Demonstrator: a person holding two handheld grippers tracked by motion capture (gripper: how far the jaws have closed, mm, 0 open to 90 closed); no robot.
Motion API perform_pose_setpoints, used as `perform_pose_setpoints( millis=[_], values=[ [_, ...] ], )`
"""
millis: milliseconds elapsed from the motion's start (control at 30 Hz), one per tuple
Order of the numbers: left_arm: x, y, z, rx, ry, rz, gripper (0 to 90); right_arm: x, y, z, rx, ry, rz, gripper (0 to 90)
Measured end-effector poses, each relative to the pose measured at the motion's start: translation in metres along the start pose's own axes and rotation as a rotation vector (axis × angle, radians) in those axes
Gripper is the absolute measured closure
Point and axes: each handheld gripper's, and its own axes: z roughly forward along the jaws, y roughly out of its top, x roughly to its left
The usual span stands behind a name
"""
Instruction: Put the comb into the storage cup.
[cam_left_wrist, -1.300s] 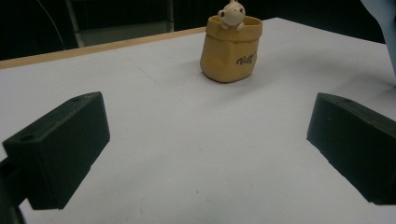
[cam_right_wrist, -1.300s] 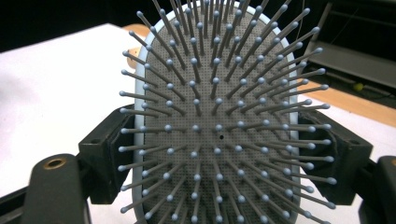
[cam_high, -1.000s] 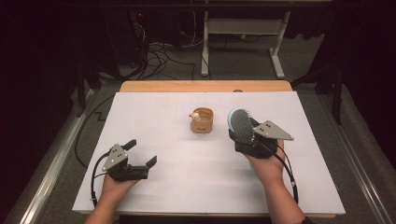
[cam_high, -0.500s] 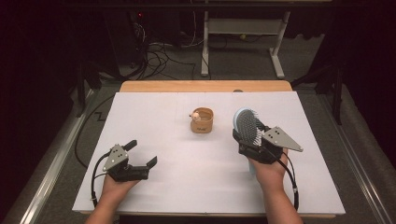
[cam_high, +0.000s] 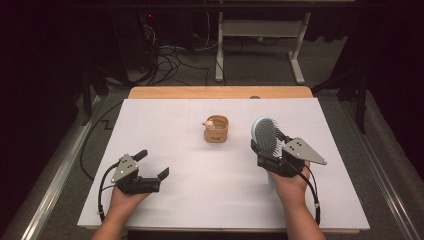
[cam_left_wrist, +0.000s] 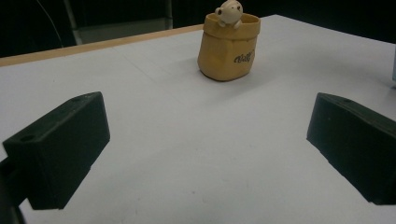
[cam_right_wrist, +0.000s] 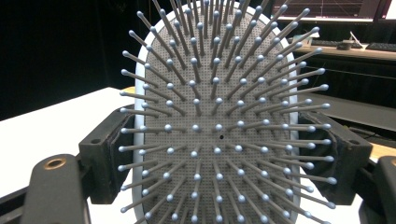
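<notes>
White table (cam_high: 165, 120), hairbrush (cam_high: 266, 132) in right claw (cam_high: 270, 150).

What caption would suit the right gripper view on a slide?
Pale blue paddle hairbrush with grey ball-tipped bristles, its head clamped at both edges between the right gripper's black fingers, bristles facing the camera.

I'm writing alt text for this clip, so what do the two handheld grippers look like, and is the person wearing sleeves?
Both are black, blocky tools with two chunky black jaws. The left gripper and the right gripper each carry a grey three-cornered plate dotted with small holes on top, and a thin black cable loops back from each beside the wrist. No sleeves are visible; the forearms are bare.
</notes>
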Motion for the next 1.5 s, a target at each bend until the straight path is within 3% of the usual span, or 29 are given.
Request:
perform_pose_setpoints(
  millis=[233, 700, 1000, 1233, 1500],
  values=[
    [-0.001, 0.002, 0.001, -0.012, -0.013, -0.011, 0.0, 0.002, 0.001, 0.004, -0.005, 0.007, 0.004, 20.8],
    [-0.012, 0.020, 0.007, 0.016, -0.009, 0.031, 0.0, 0.016, 0.013, 0.011, -0.030, 0.043, -0.021, 20.8],
    [-0.014, 0.032, 0.010, 0.003, -0.031, 0.009, 0.0, 0.025, 0.025, 0.023, -0.048, 0.062, -0.051, 20.8],
    [-0.021, 0.042, 0.014, 0.000, -0.049, 0.043, 0.0, 0.034, 0.023, 0.030, -0.048, 0.081, -0.066, 20.8],
    [-0.030, 0.047, 0.022, -0.008, -0.082, 0.048, 0.1, 0.045, 0.016, 0.033, -0.028, 0.099, -0.083, 20.8]
  ],
)
